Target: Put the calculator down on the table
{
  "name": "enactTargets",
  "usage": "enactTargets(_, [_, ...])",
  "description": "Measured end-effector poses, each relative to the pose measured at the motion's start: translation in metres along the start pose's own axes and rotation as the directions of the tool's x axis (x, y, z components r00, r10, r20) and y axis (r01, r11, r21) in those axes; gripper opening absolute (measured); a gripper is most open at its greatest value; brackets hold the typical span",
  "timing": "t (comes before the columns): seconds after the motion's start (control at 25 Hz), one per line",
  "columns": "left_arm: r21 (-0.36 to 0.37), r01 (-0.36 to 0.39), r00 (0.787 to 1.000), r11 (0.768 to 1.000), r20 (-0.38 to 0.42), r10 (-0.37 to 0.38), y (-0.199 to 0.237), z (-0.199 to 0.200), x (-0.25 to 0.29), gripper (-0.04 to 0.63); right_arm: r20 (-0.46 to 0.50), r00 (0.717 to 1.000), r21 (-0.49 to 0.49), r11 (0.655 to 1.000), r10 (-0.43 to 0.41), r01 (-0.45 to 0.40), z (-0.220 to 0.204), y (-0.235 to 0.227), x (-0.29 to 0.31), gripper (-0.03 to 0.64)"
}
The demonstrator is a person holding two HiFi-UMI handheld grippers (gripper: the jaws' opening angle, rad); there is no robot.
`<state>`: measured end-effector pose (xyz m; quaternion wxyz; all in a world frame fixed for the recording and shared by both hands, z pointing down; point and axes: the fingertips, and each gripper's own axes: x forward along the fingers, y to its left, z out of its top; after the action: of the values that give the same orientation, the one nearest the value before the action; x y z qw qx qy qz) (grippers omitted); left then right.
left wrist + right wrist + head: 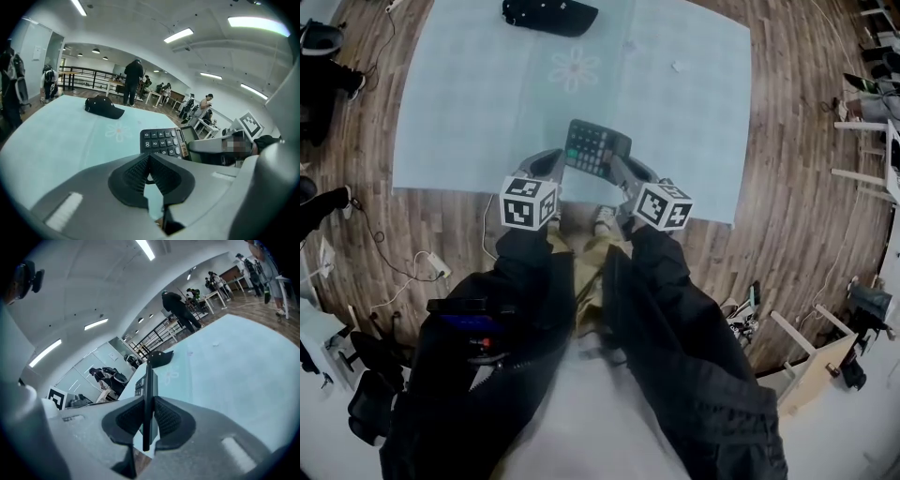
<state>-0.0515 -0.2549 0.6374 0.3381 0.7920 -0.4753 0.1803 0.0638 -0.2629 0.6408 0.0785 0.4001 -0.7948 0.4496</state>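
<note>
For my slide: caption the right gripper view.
Right gripper grips the calculator edge-on, pale blue table beyond.

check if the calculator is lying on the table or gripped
Gripped: the right gripper is shut on the edge of the calculator. Whether it touches the table cannot be told.

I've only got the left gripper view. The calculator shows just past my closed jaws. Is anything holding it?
Observer: Yes, the right hand-held gripper is shut on the calculator, clamping its edge between the pads.
Operator: How near the table's edge is it?
Observer: The head view shows it just inside the table's near edge.
Operator: Anything on the table to its right?
Observer: A small white scrap, farther back, right of the daisy print.
</note>
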Motion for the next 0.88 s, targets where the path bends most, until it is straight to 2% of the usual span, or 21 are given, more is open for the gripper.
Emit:
enactTargets(0.24, [-0.043, 0.016, 0.995, 0.999, -0.093, -0.020, 0.008, -0.033, 0.022, -0.002, -0.087, 0.996, 0.112, 0.993, -0.036, 0.046, -0.032, -0.031, 0.029, 0.055])
enactTargets(0.48, [-0.072, 0.015, 0.989, 0.997, -0.148, -0.026, 0.018, -0.051, 0.035, -0.002, -0.167, 0.986, 0.222, 0.973, -0.028, 0.065, -0.060, -0.058, 0.056, 0.057])
enactTargets(0.68, [-0.086, 0.019, 0.985, 0.996, -0.168, -0.033, 0.021, -0.055, 0.040, -0.002, -0.218, 0.975, 0.257, 0.962, -0.040, 0.097, -0.074, -0.076, 0.070, 0.057])
enactTargets(0.88, [-0.091, 0.022, 0.983, 0.996, -0.179, -0.038, 0.024, -0.059, 0.040, -0.002, -0.229, 0.972, 0.285, 0.953, -0.041, 0.107, -0.080, -0.085, 0.074, 0.059])
